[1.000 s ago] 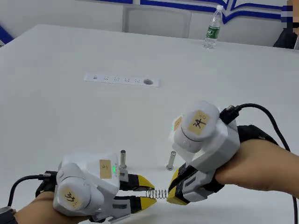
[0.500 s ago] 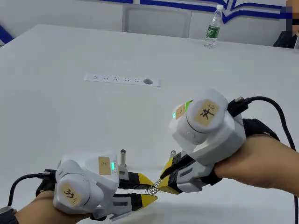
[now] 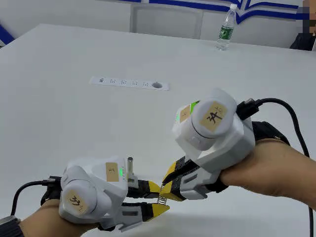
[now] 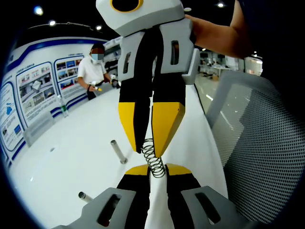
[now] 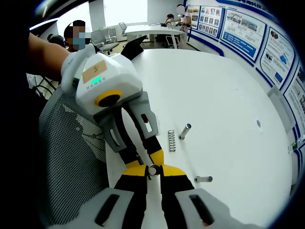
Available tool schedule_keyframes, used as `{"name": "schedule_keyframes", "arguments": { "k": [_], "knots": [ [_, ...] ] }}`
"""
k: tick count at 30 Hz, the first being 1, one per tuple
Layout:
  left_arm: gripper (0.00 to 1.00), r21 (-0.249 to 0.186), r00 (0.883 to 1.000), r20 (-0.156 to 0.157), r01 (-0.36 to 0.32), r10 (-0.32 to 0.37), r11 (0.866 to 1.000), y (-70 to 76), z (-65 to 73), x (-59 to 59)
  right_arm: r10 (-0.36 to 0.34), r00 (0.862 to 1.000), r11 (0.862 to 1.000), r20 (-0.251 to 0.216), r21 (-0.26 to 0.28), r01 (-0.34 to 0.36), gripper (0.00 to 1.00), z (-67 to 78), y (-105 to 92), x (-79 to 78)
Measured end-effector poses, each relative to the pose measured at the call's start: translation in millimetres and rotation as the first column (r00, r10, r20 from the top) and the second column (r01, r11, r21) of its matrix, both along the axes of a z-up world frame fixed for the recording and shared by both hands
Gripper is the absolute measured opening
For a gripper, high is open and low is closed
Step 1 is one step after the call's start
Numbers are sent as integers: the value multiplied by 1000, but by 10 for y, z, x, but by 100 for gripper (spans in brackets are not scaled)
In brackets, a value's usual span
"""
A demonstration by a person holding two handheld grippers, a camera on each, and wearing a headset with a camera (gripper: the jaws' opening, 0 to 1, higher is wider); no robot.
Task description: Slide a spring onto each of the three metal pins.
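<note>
A small steel spring [image 3: 161, 196] is held between both grippers near the table's front edge. My left gripper [image 3: 158, 198] is shut on one end of it, with the coil [image 4: 153, 158] rising from its yellow jaws [image 4: 153, 171]. My right gripper [image 3: 169, 185] is shut on the other end, which shows as a ring [image 5: 153, 170] between its tips. The right gripper's yellow fingers [image 4: 167, 121] come down from the top of the left gripper view. One upright metal pin [image 3: 130, 165] stands just behind the left gripper. Two pins [image 5: 185, 131] [image 5: 204, 179] and a loose spring [image 5: 171, 140] rest on the table.
A white power strip [image 3: 129, 83] lies mid-table. A water bottle [image 3: 225, 28] stands at the far edge by a chair [image 3: 165, 20]. A mesh chair [image 4: 267, 143] is beside the table. A person [image 4: 95, 67] stands farther off.
My right gripper has moved left and closer to the left one. The spring's visible span has shortened, and the right-hand pin is now hidden behind the right gripper.
</note>
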State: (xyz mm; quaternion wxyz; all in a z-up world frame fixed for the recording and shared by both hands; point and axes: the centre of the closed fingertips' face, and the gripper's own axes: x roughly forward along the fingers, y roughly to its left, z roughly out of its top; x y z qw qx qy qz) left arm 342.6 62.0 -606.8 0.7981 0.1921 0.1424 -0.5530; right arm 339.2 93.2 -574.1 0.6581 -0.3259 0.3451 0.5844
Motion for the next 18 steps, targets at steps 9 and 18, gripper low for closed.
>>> {"name": "schedule_keyframes", "arguments": {
  "k": [9,18],
  "knots": [
    [15,-4,1000,-13,-4,4,1000,9,-9,3,0,1000,1000,11,-3,1,11,-2,-5,29],
    [25,-30,997,-59,-55,53,998,143,6,19,-20,1000,1000,19,-4,20,11,36,-66,103]
  ]
}}
